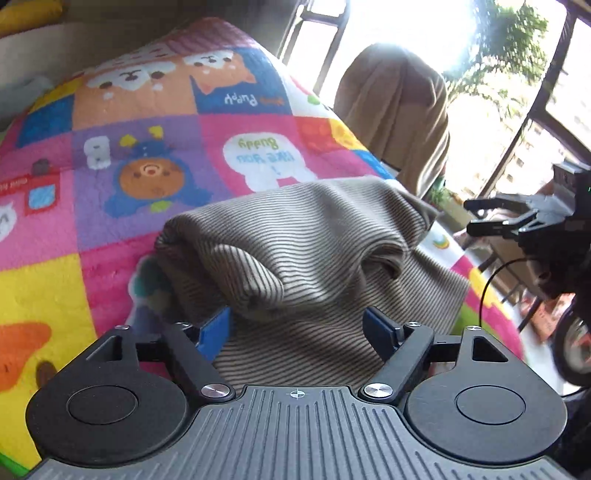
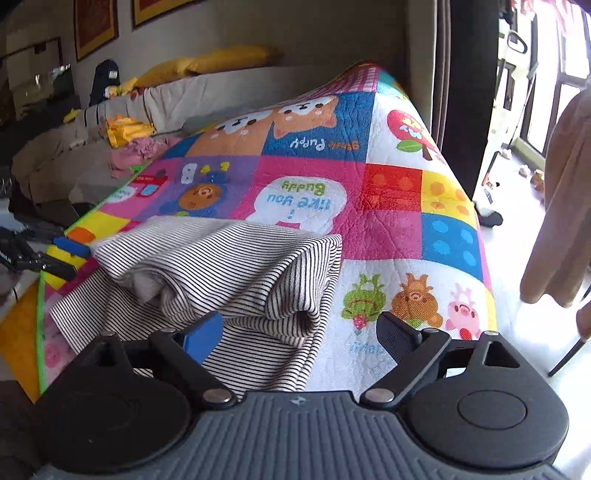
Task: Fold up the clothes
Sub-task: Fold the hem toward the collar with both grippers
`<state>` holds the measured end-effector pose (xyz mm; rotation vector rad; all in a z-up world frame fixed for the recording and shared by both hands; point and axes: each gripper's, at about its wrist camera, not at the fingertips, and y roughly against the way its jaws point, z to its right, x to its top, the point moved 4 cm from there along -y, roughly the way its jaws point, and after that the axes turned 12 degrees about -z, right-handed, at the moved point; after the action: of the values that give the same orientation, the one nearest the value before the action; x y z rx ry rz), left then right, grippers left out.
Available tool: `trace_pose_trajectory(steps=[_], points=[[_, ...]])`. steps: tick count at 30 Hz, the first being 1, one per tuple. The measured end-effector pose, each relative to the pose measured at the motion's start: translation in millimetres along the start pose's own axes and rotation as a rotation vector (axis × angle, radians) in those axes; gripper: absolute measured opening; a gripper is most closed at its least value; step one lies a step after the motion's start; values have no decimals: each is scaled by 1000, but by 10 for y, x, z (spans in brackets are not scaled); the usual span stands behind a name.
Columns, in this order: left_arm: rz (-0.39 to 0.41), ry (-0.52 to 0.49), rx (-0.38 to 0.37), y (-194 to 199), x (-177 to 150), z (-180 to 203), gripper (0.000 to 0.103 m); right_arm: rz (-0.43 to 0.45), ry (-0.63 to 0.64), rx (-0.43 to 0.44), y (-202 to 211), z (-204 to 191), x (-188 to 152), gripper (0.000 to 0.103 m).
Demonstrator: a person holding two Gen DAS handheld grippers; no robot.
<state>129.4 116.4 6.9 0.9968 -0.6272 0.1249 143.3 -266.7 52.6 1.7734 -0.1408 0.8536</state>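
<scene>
Two grippers frame the nearest ground: the left gripper and the right gripper both stand with jaws spread wide, pinching nothing, each with a fold of cloth lying between its blue pads without being pressed. That cloth is the striped garment, loosely folded over itself in a rumpled bundle on the near part of a bright patchwork play mat printed with cartoon animals and letters, which covers the whole work surface. Beyond the garment the mat runs on to its far edge. Only the left wrist view shows the right gripper from the side, off the mat's right edge, with a tan cloth hanging before sunlit windows and green foliage. Only the right wrist view shows the left gripper's tips at the mat's left edge, a sofa with yellow cushions and heaped clothes, framed pictures on the wall, and a dark curtain.
</scene>
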Motion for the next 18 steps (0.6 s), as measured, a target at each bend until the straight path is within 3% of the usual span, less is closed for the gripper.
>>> trace_pose_trajectory(steps=[4,6,10,16,18], points=[[30,179,-36,-94,86,-149,94,-4,-239,211,-174,152,146,94],[31,241,-37,-222,139,-219,94,-13,-332,271,-398,206,218,94],[28,345,-56,-474,234,-352,91,-52,-369,293,-883,183,310,95],[83,363,-64,-692,615,-538,87,-72,-409,329,-1362,189,486,95],[97,366,-61,-710,784,-593,87,-55,-377,304,-1358,163,603,95]])
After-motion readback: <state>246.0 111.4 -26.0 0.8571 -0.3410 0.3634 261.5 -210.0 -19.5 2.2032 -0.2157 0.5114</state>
